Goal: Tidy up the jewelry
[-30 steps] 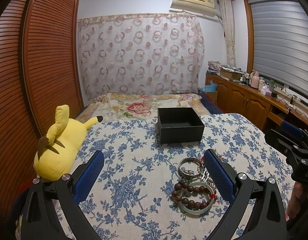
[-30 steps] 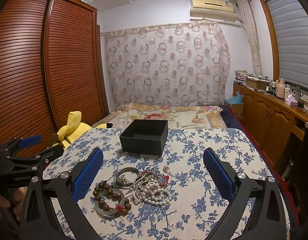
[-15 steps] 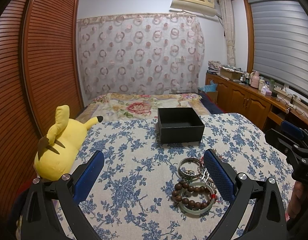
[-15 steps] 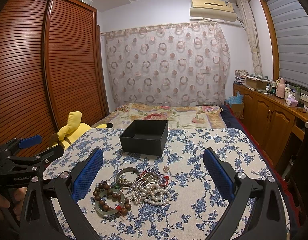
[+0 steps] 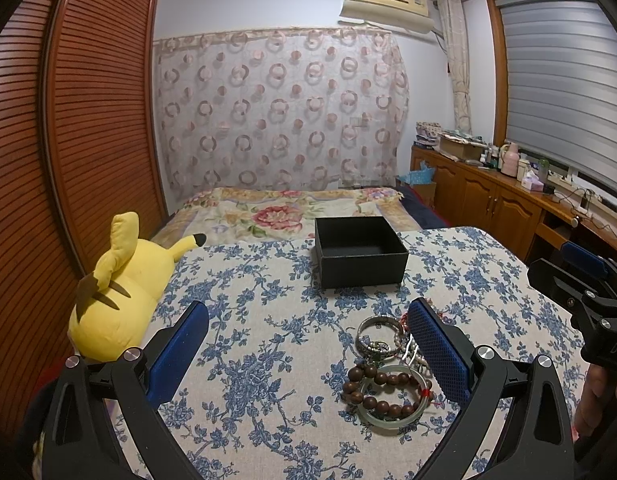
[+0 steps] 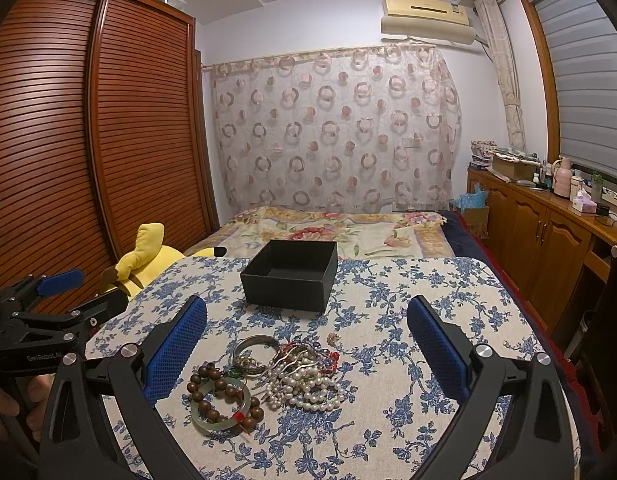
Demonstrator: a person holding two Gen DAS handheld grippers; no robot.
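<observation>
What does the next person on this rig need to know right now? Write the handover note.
Left gripper: open, empty, held above the table.
Right gripper: open, empty, over the jewelry.
Black box: at the far middle of the table, lid off, nothing seen inside.
Jewelry sits in one heap nearer you: wooden bead bracelet lying across a pale green bangle, silver bangle, pearl strands tangled with red pieces.
Done: nothing is in the box yet.
Left: move every piece into the box; the bead bracelet and green bangle look easiest to start with.
</observation>
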